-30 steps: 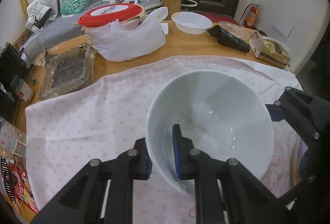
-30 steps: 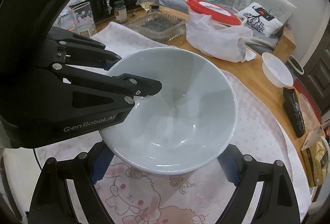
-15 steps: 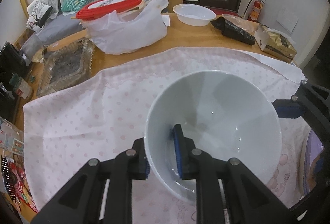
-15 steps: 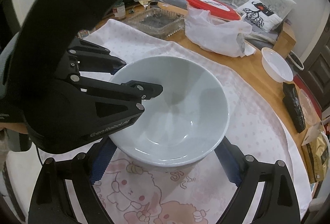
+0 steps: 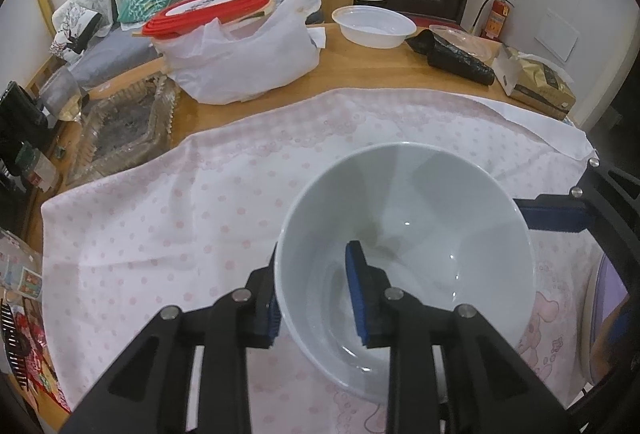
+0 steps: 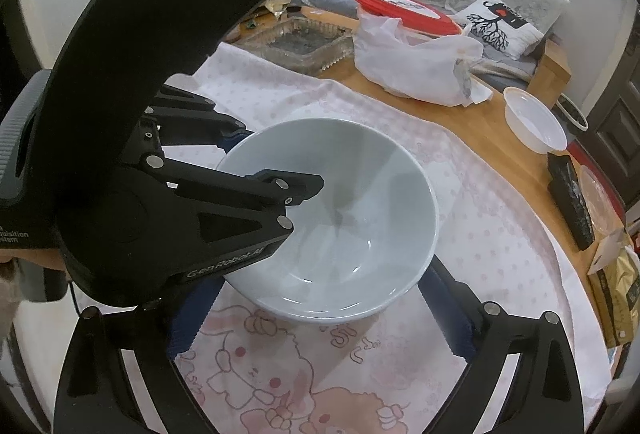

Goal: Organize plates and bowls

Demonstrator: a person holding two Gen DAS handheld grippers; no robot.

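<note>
A pale grey-white bowl point(image 5: 432, 218) sits over the pink dotted cloth point(image 5: 180, 218). My left gripper point(image 5: 316, 294) is shut on the bowl's near rim, one pad inside and one outside. In the right wrist view the bowl point(image 6: 360, 202) lies just beyond my open right gripper point(image 6: 316, 314), whose fingers spread wide at either side of it, apart from it. The left gripper point(image 6: 240, 170) reaches in from the left there. The rim of a plate point(image 5: 596, 314) shows at the right edge of the left wrist view.
On the wooden table point(image 5: 360, 66) stand a white bag with a red lid point(image 5: 240, 46), a white plastic bowl point(image 5: 376, 24), a glass tray point(image 5: 124, 122), a black packet point(image 5: 460, 58) and a gold bag point(image 5: 536, 82). A sofa with cushions lies behind.
The bowl, held by my left gripper, has moved away from the right gripper and lower toward the cloth. The right gripper stays open.
</note>
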